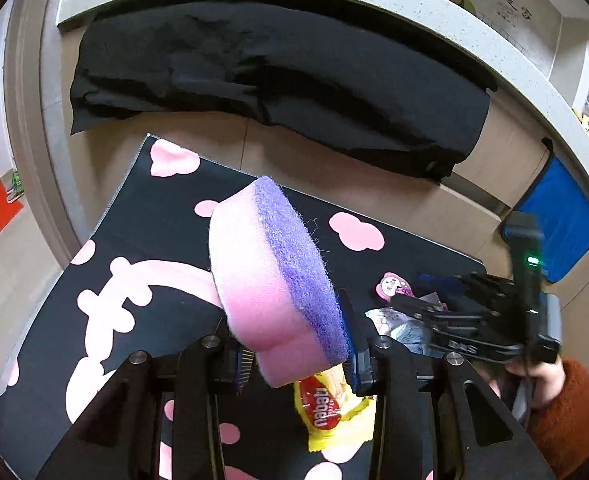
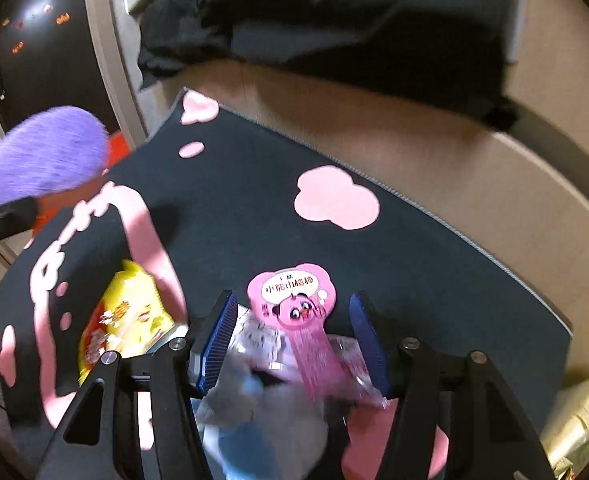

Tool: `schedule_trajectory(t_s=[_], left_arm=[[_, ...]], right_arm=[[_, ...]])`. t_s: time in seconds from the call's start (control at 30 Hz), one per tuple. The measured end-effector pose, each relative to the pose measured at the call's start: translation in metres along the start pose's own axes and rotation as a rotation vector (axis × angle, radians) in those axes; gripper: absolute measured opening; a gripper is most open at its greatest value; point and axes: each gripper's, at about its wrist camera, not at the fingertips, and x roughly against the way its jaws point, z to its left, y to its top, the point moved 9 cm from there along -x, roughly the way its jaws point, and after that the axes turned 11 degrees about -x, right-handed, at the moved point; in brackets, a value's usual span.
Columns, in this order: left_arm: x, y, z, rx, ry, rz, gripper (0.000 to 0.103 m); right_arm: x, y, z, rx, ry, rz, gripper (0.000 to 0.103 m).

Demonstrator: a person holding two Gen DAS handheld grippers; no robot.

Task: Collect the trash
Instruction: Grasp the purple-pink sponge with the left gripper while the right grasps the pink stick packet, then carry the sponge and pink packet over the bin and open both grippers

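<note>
My left gripper [image 1: 298, 354] is shut on a pink sponge with a purple scrub side [image 1: 270, 280], held up tilted above the mat; the sponge also shows at the left of the right wrist view [image 2: 42, 156]. Under it on the mat lies a yellow snack wrapper [image 1: 330, 408] [image 2: 126, 320]. My right gripper [image 2: 292, 304] [image 1: 410, 308] is open, its blue pads [image 2: 218, 336] standing on either side of a pink cartoon package with crumpled clear plastic [image 2: 294, 300] [image 1: 394, 288], not pressing on it.
The trash lies on a black mat with pink cloud shapes [image 1: 154, 220] [image 2: 254, 200] on a beige floor. A black cloth [image 1: 278, 80] lies beyond it under a white ledge. A blue container [image 1: 558, 216] stands at the right. A hand in an orange sleeve [image 1: 566, 408] holds the right gripper.
</note>
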Motion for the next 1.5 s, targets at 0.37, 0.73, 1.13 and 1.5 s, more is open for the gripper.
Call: schedule_trajectory(t_s=[0.37,0.73,1.13,1.5], left_arm=[[0.0,-0.006,-0.008,-0.038,0.025,-0.013,0.037],[0.019,0.01,-0.056,-0.138,0.026,-0.082,0.037],[0.046,0.037,-0.159,-0.246,-0.03,-0.165,0.037],[0.054,0.046,-0.262,-0.326,-0.131,-0.195,0.037]], right_arm=[[-0.021,-0.006,-0.002,-0.005,-0.029,0.043,0.044],[0.062,-0.014,-0.01,-0.028,-0.028,-0.088,0.044],[0.193,-0.023,-0.054,-0.111,-0.091,-0.291,0.044],[0.285,-0.047,-0.117,-0.182,-0.2,-0.431,0.044]])
